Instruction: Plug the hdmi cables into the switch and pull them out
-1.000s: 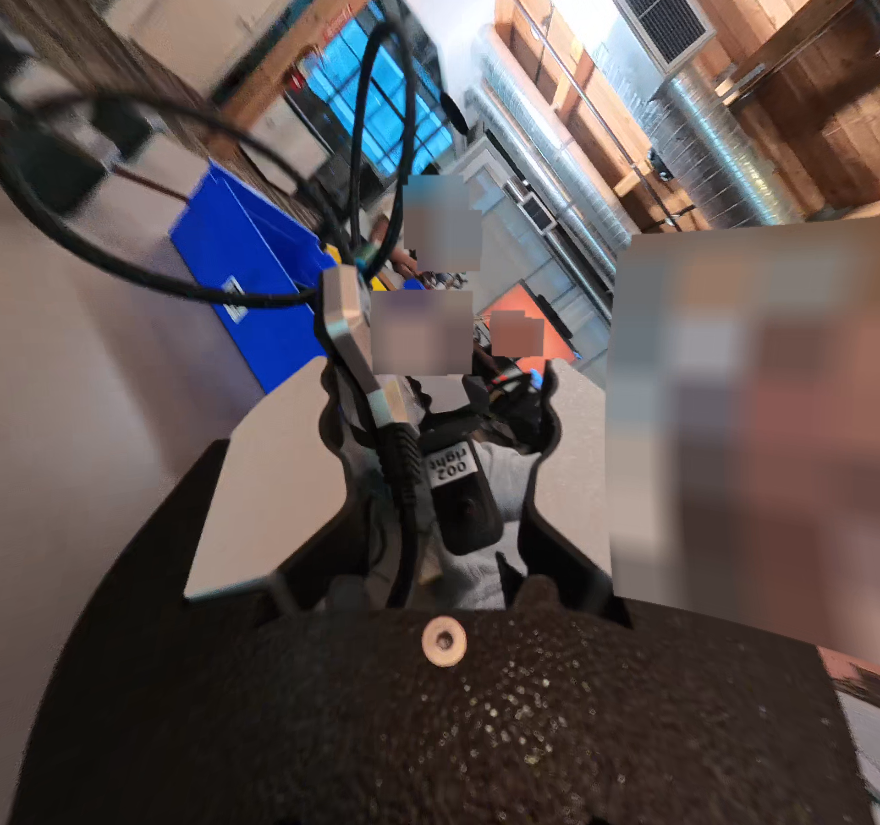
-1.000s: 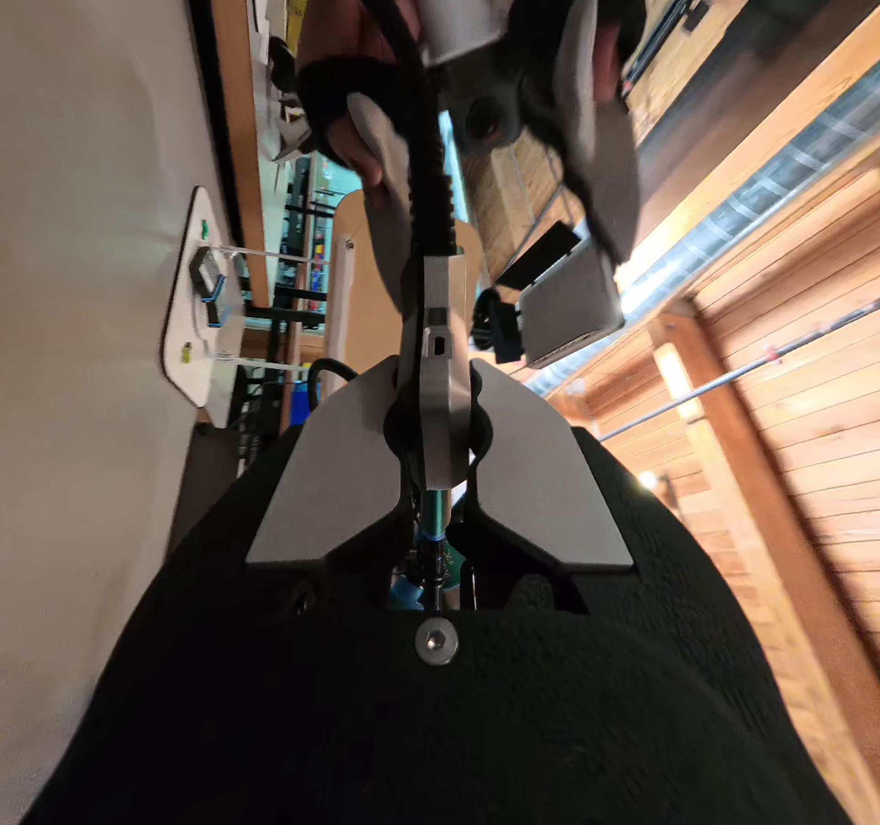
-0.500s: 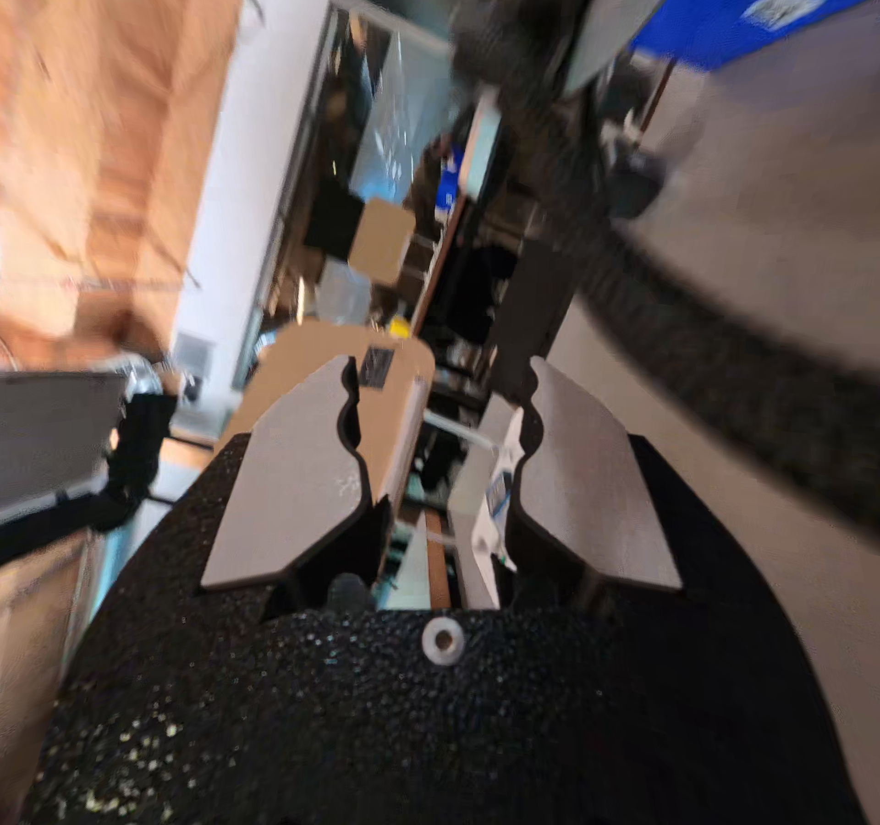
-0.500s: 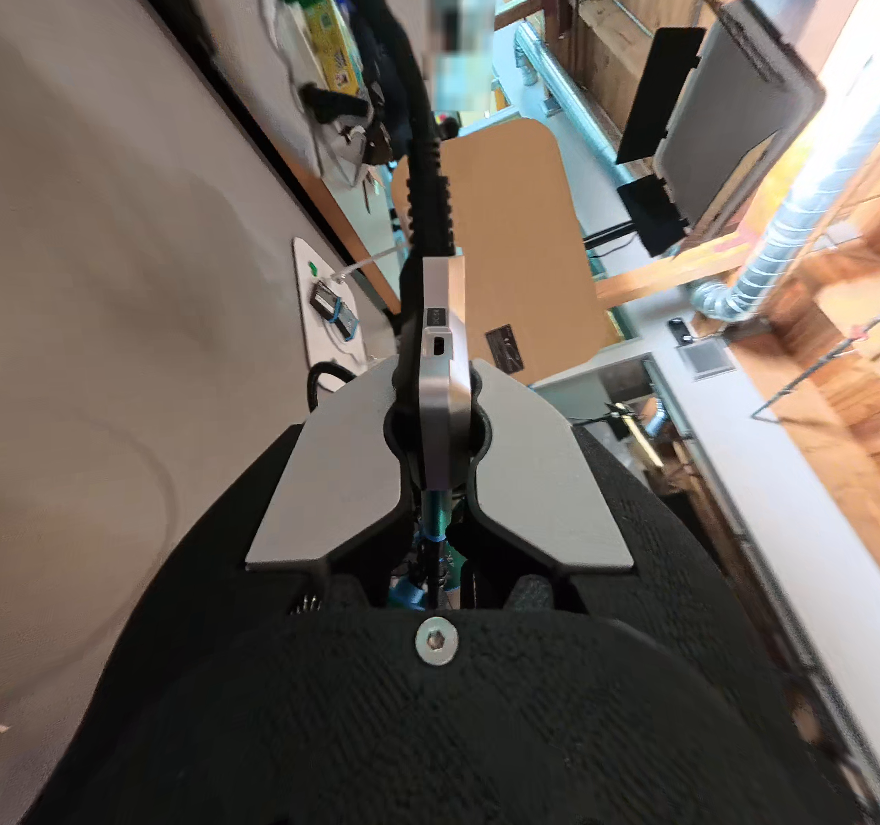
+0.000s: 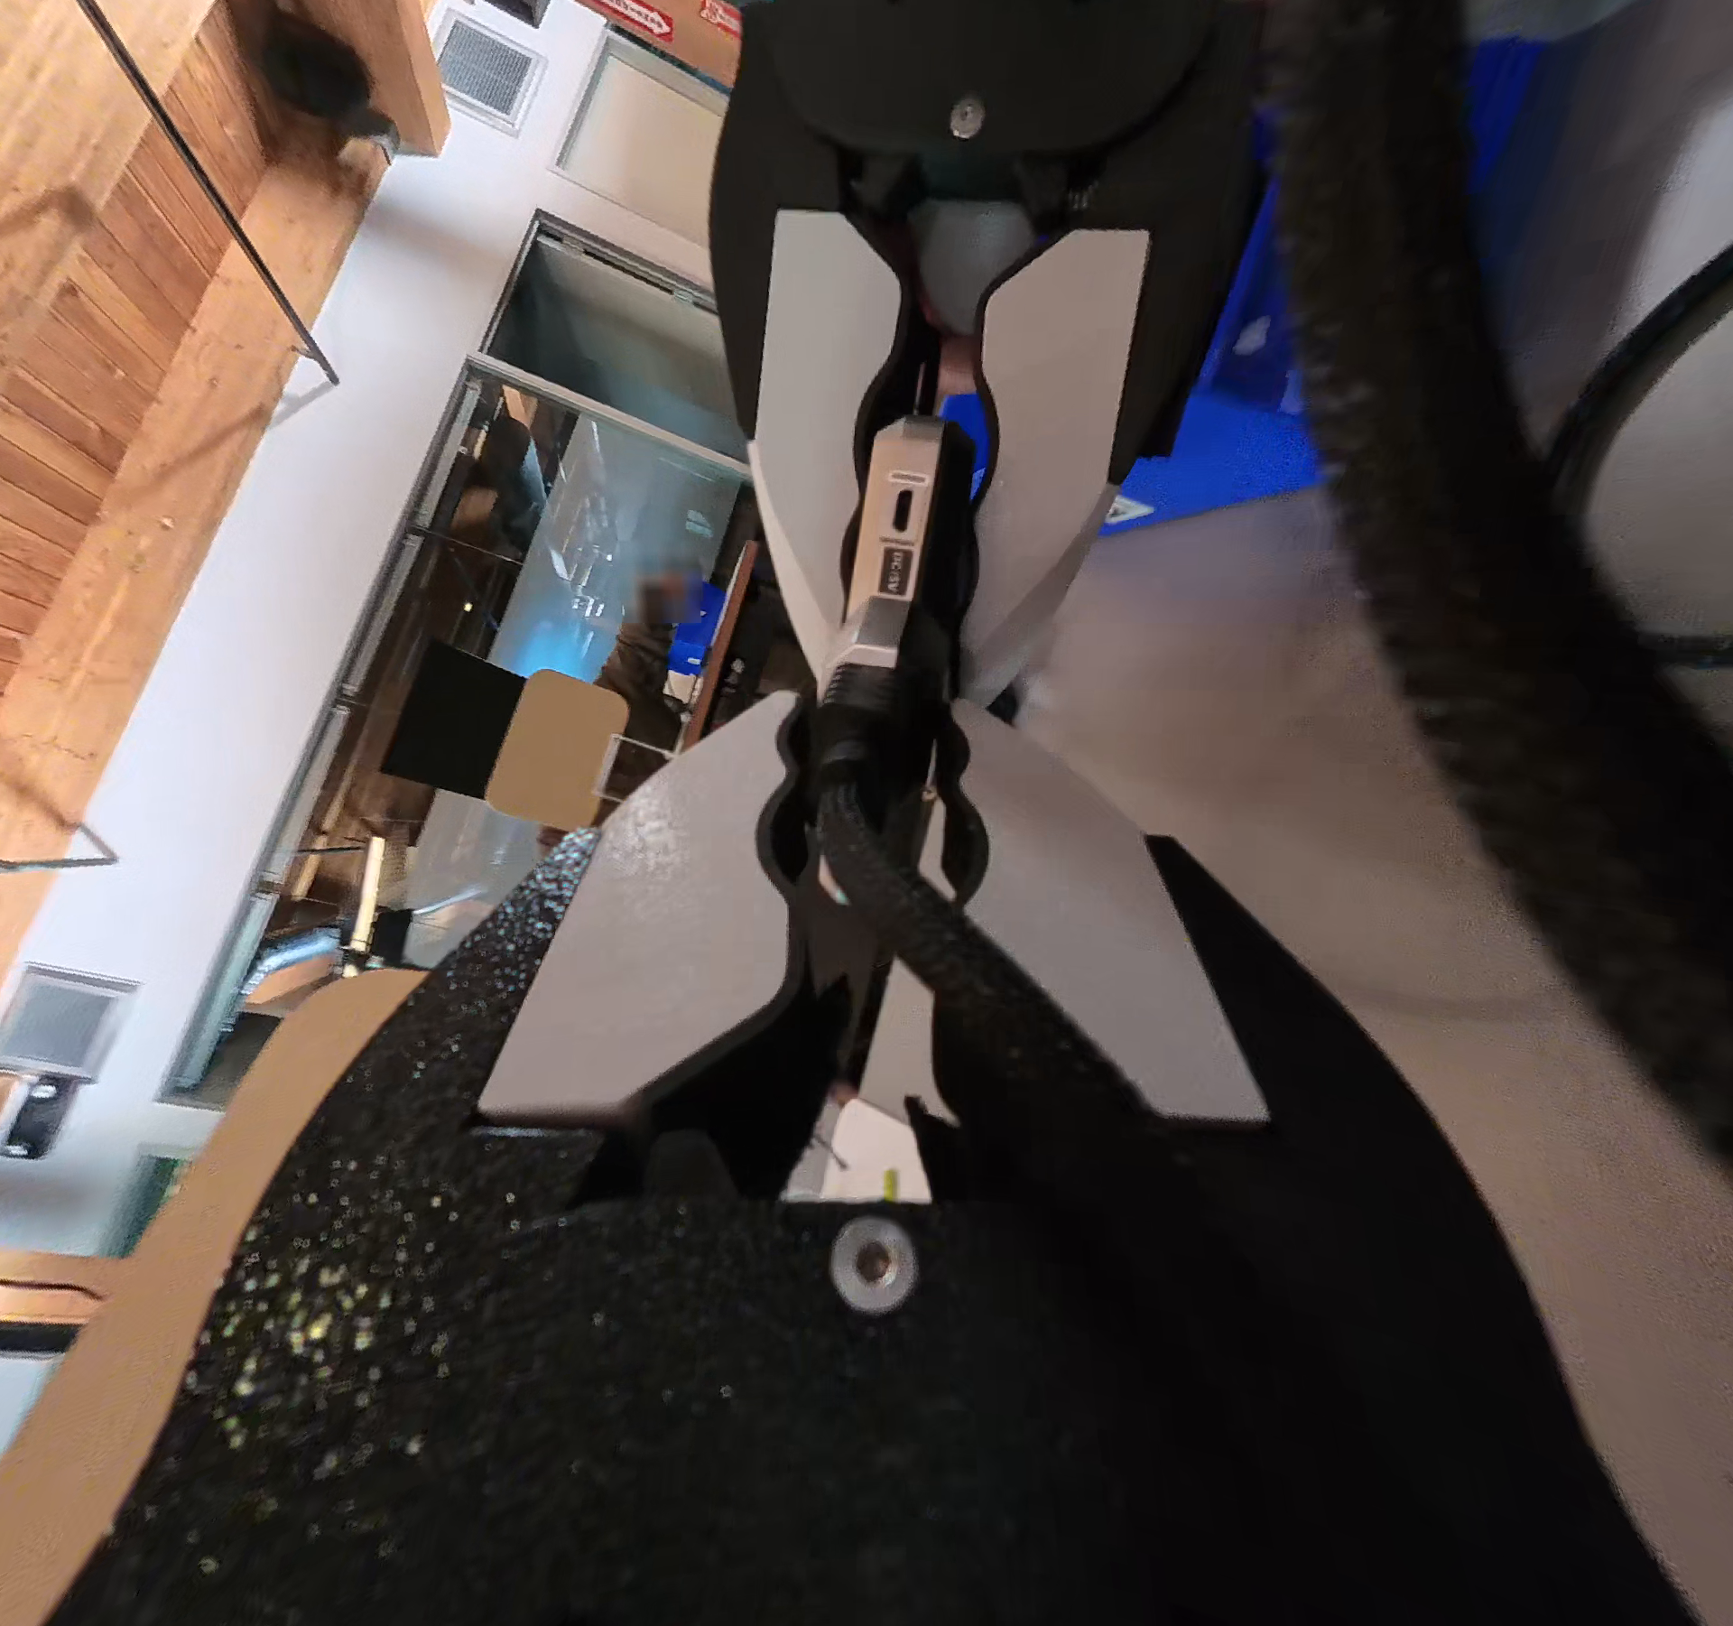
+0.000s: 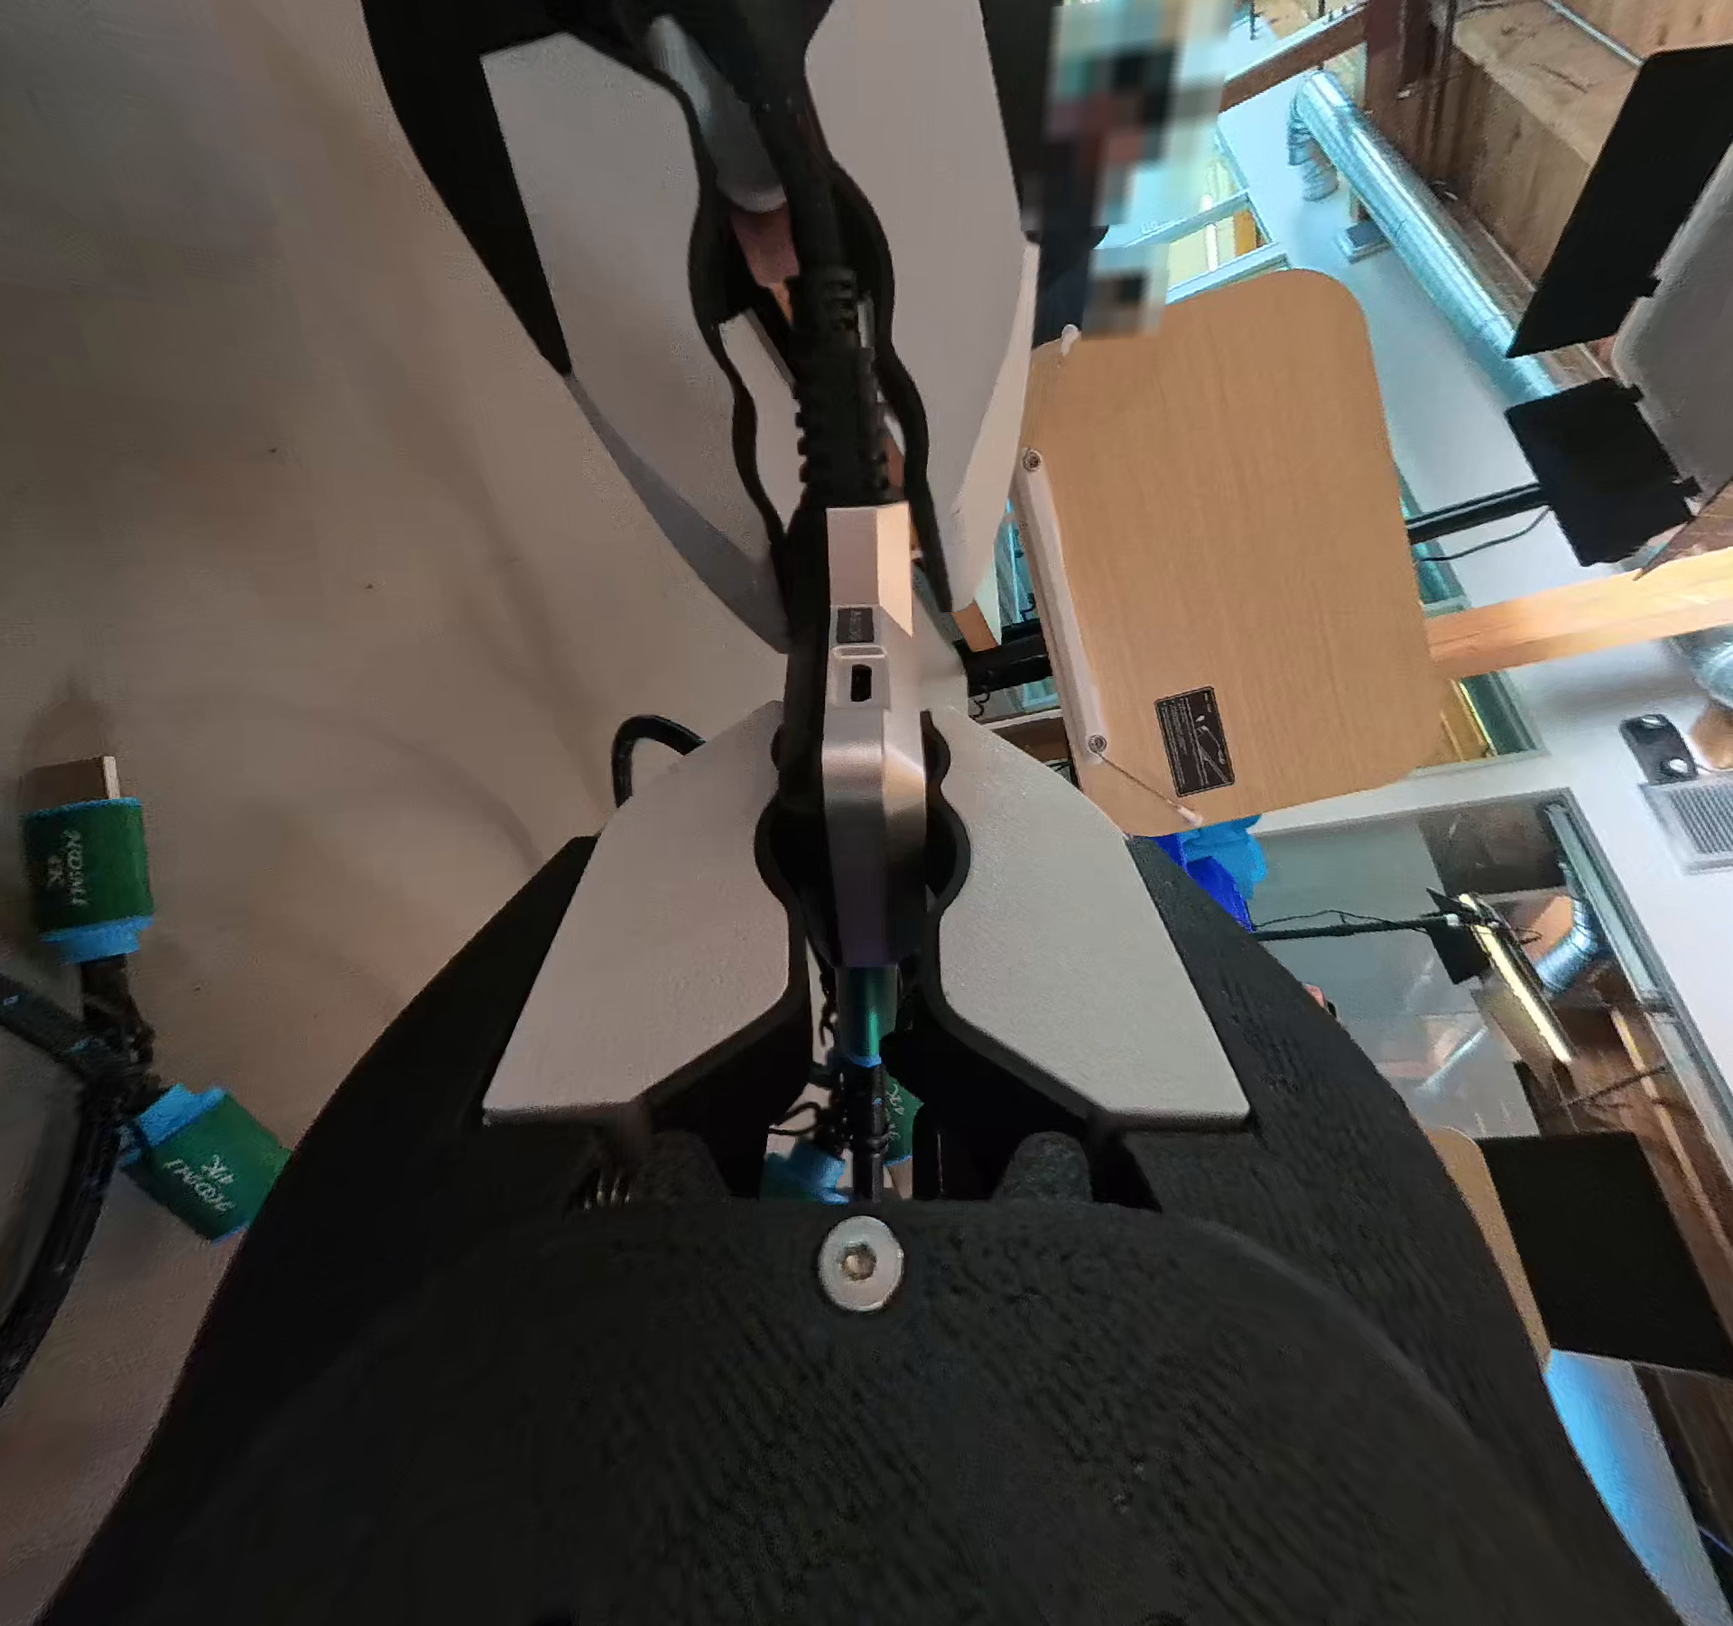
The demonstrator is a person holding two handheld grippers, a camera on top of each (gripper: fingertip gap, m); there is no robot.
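A silver adapter (image 6: 867, 793) is being clamped edge-on between the pads of the right gripper (image 6: 863, 821), whose jaws are standing only narrowly apart. At the adapter's far end, its black braided cable (image 5: 900, 868) is being gripped by the left gripper (image 5: 867, 793), closed to a narrow gap on the cable just behind the ribbed strain relief (image 5: 858, 690). The two grippers are being held tip to tip above the pale tabletop (image 6: 281, 455). Near the tabletop's left edge, coiled cables with green wraps (image 6: 89, 868) and a metal plug (image 6: 75, 779) are lying. A blue bin (image 5: 1219, 446) is showing beyond.
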